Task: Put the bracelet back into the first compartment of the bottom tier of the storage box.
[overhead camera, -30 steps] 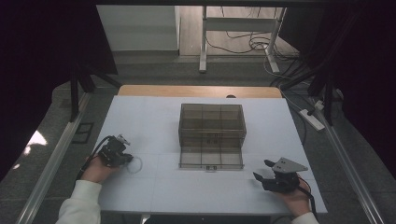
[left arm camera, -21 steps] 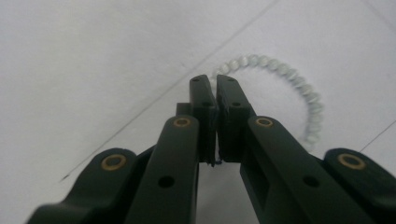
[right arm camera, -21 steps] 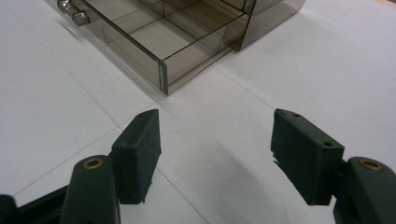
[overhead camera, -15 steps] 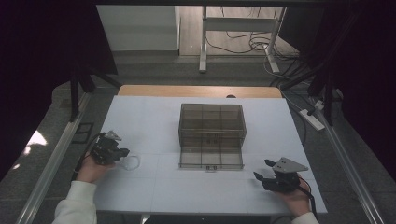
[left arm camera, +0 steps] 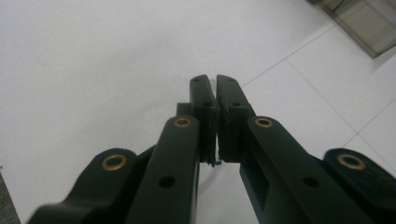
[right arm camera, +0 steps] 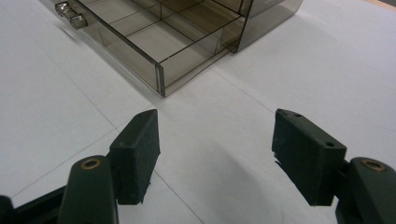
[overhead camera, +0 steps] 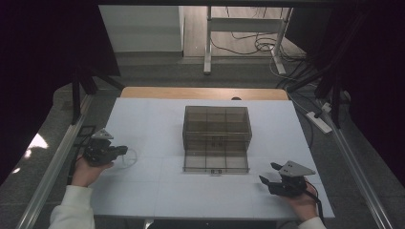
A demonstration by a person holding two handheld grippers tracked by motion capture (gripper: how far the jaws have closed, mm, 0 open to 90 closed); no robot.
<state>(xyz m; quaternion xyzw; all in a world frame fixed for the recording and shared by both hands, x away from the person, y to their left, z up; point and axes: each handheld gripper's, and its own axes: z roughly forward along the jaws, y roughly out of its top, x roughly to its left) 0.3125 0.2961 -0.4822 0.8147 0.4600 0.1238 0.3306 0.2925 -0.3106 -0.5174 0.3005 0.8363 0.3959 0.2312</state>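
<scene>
Cable (overhead camera: 128, 158), a thin pale loop, lies on the white desk (overhead camera: 157, 191) just ahead of the left tool (overhead camera: 125, 150), whose jaws are pressed together, apparently pinching its end. The right tool (overhead camera: 270, 174) rests with jaws wide apart. Beyond it stands a smoky drawer box (overhead camera: 217, 131), its drawer (right arm camera: 154, 42) pulled out.

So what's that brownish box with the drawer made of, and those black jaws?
The box looks like smoke-tinted clear plastic, glossy: you see its dividers and the table through the walls. Its drawer is pulled out, with a shiny, probably metal, handle. The right gripper has matte black jaws, likely plastic, with brass-coloured pivot rings.
</scene>
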